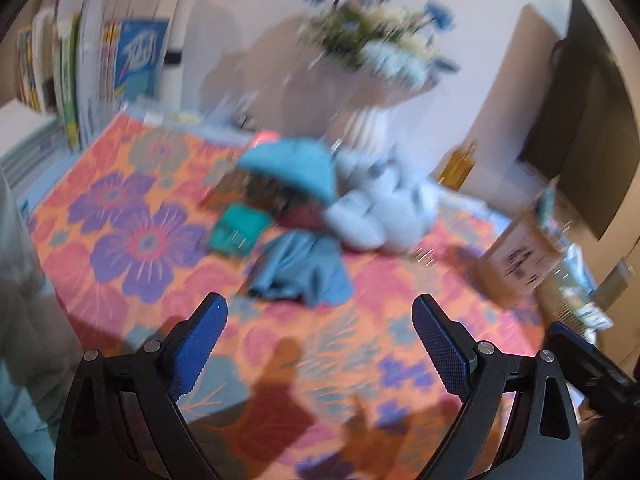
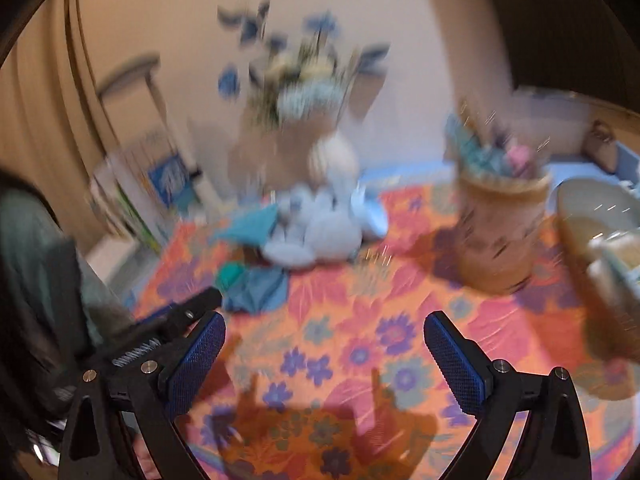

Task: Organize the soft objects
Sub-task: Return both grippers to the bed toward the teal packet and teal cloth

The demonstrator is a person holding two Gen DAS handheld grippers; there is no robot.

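Both views are motion-blurred. A pile of soft things lies mid-table on the flowered cloth (image 1: 152,208): a white-blue plush toy (image 1: 376,208), a crumpled blue cloth (image 1: 300,272), a teal cloth (image 1: 292,168), a green folded piece (image 1: 238,230) and a dark red piece (image 1: 304,216). My left gripper (image 1: 320,308) is open and empty, just short of the blue cloth. My right gripper (image 2: 324,328) is open and empty, above bare tablecloth (image 2: 360,340), with the plush (image 2: 320,232) and blue cloth (image 2: 260,288) beyond it.
A round woven basket (image 2: 500,232) holding soft items stands at right, also in the left wrist view (image 1: 520,260). A vase of blue flowers (image 1: 372,40) stands behind the pile. Books (image 1: 100,60) stand at far left. A beige bowl-like container (image 2: 600,248) is at the right edge.
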